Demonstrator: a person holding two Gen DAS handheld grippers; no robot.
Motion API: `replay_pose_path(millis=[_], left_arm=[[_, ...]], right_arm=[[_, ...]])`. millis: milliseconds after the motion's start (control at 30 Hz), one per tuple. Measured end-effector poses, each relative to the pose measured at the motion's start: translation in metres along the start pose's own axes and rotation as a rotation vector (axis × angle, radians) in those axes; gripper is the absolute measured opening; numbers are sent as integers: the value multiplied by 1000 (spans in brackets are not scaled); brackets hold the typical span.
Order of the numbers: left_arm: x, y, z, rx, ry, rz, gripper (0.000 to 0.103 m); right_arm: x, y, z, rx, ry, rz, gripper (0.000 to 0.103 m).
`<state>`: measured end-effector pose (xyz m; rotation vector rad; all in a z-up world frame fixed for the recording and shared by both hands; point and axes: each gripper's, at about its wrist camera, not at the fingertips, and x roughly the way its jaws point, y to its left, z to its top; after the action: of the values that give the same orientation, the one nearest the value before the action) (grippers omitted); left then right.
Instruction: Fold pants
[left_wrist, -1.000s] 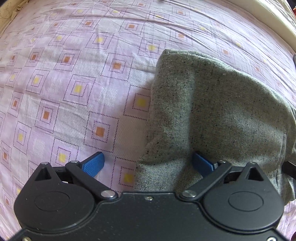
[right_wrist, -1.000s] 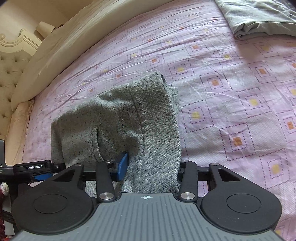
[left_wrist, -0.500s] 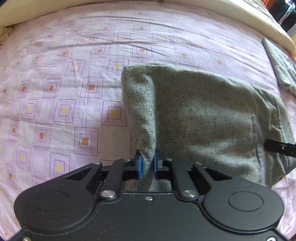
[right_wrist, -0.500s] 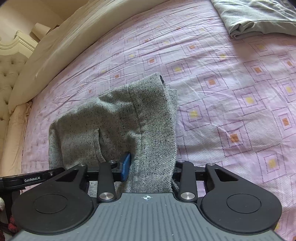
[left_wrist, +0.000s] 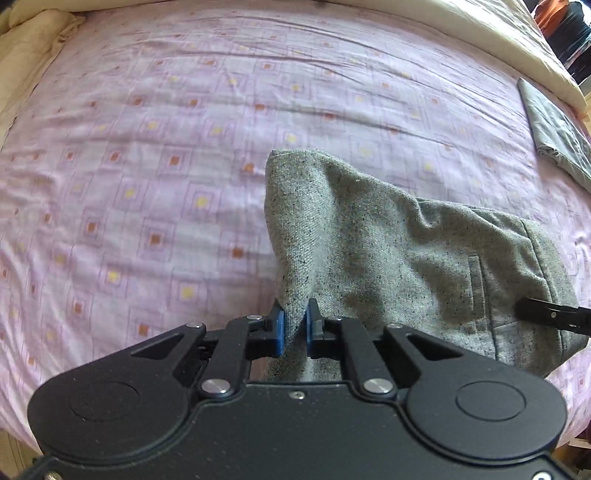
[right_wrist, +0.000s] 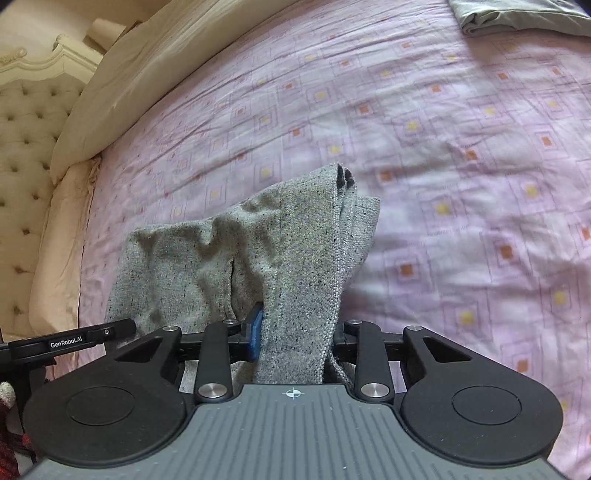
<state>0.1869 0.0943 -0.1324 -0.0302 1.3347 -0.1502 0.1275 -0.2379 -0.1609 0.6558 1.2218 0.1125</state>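
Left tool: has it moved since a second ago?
Yes. The left tool closed on the grey pants and lifted them off the pink bedsheet.

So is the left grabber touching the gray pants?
Touching. The left wrist view shows the left gripper with both blue pads pinching a fold of the gray pants.

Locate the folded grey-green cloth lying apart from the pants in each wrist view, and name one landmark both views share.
Left wrist view: the folded grey-green cloth lies at the right edge, upper part, near the cream bedding.
Right wrist view: the same cloth lies at the top right corner, cut by the frame.
Shared landmark: the speckled grey pants, lower centre in both views, on the pink patterned bedsheet.
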Motion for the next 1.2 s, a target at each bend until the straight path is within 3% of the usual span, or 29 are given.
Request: replay_pose_path(millis=[200, 400, 533, 633, 700, 767, 800, 867, 933, 1067, 1200], left_arm=[[-23, 63, -10, -49, -10, 51, 13], [-39, 136, 35, -63, -92, 99, 13], [-39, 171, 76, -50, -135, 112, 14], [-33, 178, 104, -8, -175, 140, 16], [-18, 183, 118, 2, -163, 228, 32], [-3, 195, 128, -42, -109, 300, 32], [-3, 202, 127, -68, -103, 296, 31], [-9, 209, 121, -105, -117, 261, 32], [-17, 207, 111, -103, -134, 248, 32], [-39, 188, 91, -101, -169, 253, 48], [-54, 162, 70, -96, -169, 254, 49]], right_arm=[[23, 65, -19, -97, 35, 23, 29], [62, 157, -1, -246, -9, 69, 29], [86, 208, 24, -280, -71, 69, 29], [100, 227, 41, -256, -101, 58, 29], [117, 236, 55, -272, -78, 18, 35], [132, 240, 61, -272, -76, -131, 38], [134, 243, 60, -283, -102, -208, 38], [126, 246, 53, -327, -154, -261, 38], [116, 249, 41, -358, -163, -246, 38], [95, 268, 15, -423, -158, -278, 38], [74, 285, -10, -449, -215, -236, 38]])
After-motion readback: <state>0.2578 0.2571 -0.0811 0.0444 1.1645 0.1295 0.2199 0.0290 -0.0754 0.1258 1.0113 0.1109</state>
